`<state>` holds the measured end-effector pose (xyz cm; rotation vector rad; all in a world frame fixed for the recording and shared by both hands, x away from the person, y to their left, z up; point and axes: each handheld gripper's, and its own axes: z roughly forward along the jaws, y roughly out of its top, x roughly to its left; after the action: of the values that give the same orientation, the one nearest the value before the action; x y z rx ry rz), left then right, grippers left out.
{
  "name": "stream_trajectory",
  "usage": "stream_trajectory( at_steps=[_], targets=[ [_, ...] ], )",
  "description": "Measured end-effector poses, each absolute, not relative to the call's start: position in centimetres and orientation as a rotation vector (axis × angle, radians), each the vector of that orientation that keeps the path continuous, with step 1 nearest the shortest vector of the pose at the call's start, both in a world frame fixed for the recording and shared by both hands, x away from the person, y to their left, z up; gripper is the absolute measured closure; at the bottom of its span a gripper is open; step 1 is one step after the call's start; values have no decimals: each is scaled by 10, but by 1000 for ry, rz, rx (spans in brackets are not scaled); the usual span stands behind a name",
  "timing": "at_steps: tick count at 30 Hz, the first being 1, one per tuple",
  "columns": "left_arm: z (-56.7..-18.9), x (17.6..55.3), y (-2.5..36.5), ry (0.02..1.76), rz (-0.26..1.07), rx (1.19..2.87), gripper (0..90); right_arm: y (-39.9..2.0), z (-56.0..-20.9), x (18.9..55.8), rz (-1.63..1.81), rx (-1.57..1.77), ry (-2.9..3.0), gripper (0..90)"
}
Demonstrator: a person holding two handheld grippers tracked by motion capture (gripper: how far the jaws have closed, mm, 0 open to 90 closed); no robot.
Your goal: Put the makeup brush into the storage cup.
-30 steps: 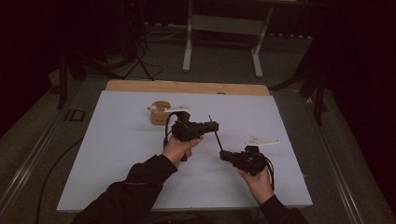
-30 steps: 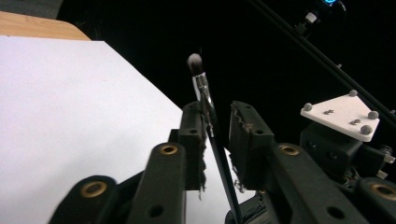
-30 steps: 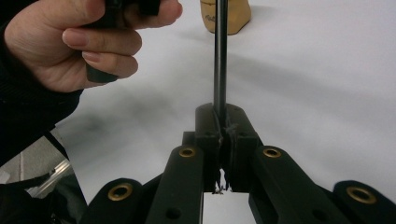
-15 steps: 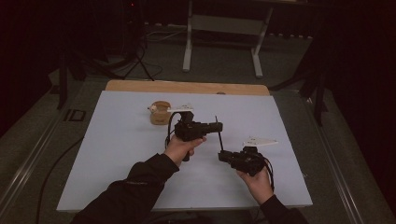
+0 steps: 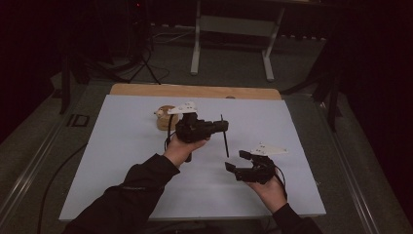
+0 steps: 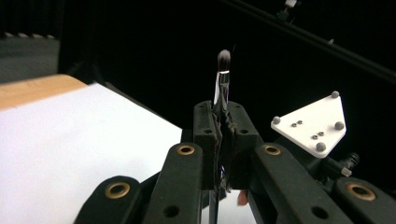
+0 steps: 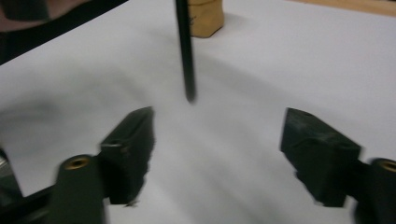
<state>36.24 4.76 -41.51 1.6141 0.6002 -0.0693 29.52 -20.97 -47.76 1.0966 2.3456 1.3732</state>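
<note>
A thin brush (image 5: 225, 144) with a black handle, silver ferrule and dark bristles (image 6: 223, 77) hangs upright over the white table. My left gripper (image 5: 225, 126) is shut on its upper part; the pads (image 6: 226, 128) pinch the handle just below the ferrule. My right gripper (image 5: 236, 161) sits lower right of it, near the table; its jaws have just been opening and stand wide apart (image 7: 217, 149) with nothing between them. The handle's lower end (image 7: 185, 51) hangs free just beyond them.
A small wooden holder (image 5: 163, 117) stands at the back centre of the white table top (image 5: 122, 161), also seen beyond the handle (image 7: 205, 16). A wooden strip (image 5: 195, 91) runs along the far edge. A metal stand's legs (image 5: 197, 44) rise behind the table.
My left gripper has risen with the brush in it. My right gripper's jaws went from shut at the handle's lower end to wide open, and the hand stayed put.
</note>
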Motion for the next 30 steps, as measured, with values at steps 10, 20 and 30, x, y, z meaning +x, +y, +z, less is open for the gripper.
stream_trajectory(
  at_steps=[10, 20, 30],
  targets=[
    [-383, 368, 72, 612, 72, 1629, 855, -214, -475, 295, 1386, 1097, 2317, 121],
    [-362, 376, 96, 643, 252, 1636, 855, -217, -471, 292, 1383, 1048, 2268, 116],
    [-349, 386, 126, 686, 412, 1608, 855, -217, -469, 291, 1411, 1016, 2266, 114]
  ],
)
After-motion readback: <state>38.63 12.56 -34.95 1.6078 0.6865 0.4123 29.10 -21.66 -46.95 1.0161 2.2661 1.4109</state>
